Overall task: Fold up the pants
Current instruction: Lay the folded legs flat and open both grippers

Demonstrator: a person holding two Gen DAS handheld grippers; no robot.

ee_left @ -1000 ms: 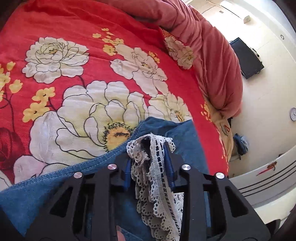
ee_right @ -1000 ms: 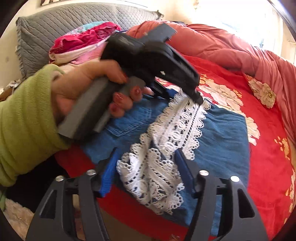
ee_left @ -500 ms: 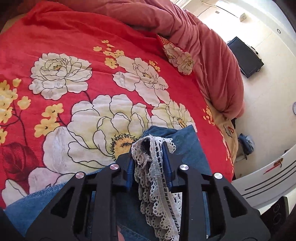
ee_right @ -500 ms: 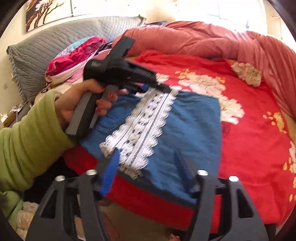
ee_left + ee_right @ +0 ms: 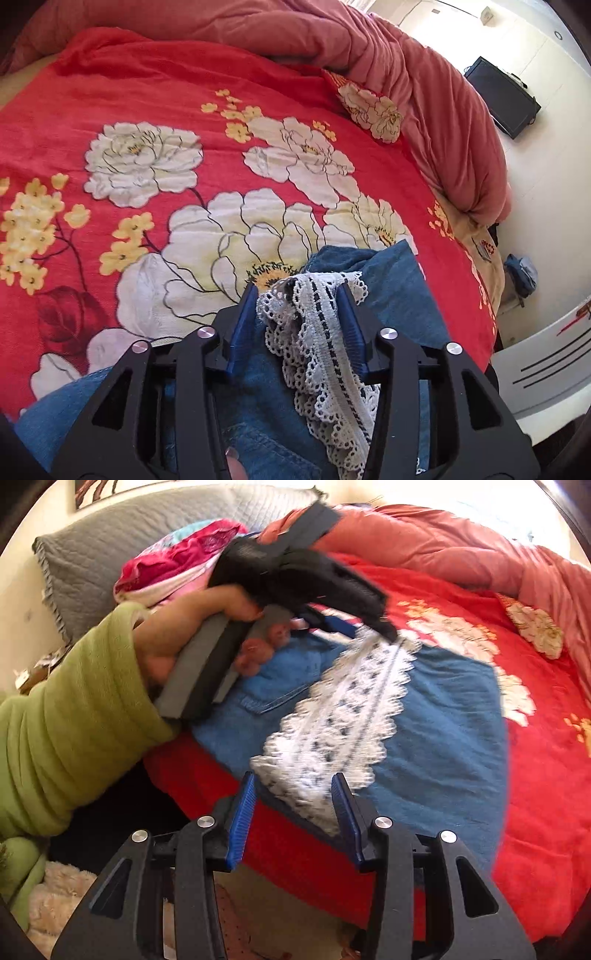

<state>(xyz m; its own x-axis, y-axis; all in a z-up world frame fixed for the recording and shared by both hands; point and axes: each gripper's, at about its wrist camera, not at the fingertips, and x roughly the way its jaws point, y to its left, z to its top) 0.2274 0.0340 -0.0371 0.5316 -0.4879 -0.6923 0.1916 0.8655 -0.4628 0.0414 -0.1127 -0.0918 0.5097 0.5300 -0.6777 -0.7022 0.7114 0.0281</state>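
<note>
The pants (image 5: pixel 436 723), blue denim w/ a white lace strip (image 5: pixel 343 716), lie folded on the red flower bed cover (image 5: pixel 147 122), near the bed's near edge.

Left tongs (image 5: pixel 299 325): jaws have just been opening; the far end of the lace is between them, right pad touches it, left pad stands apart, so the grip looks released or nearly so.

Right tongs (image 5: pixel 293 812): jaws have just been closing around the near end of the lace at the bed edge, but there are gaps on both sides, so not clenched yet.

Risks, as I judge:
- if the right tongs pull before they close fully, the lace slips out & the fold stays crooked
- lace is thin & open, pads may catch only the lace, not the denim under it, then only the strip lifts
- the left tongs may drag the lace w/ them when leaving, bc it hangs on one pad
- the near edge of the pants overhangs the bed a bit, a pull toward the near side can slide them off
</note>
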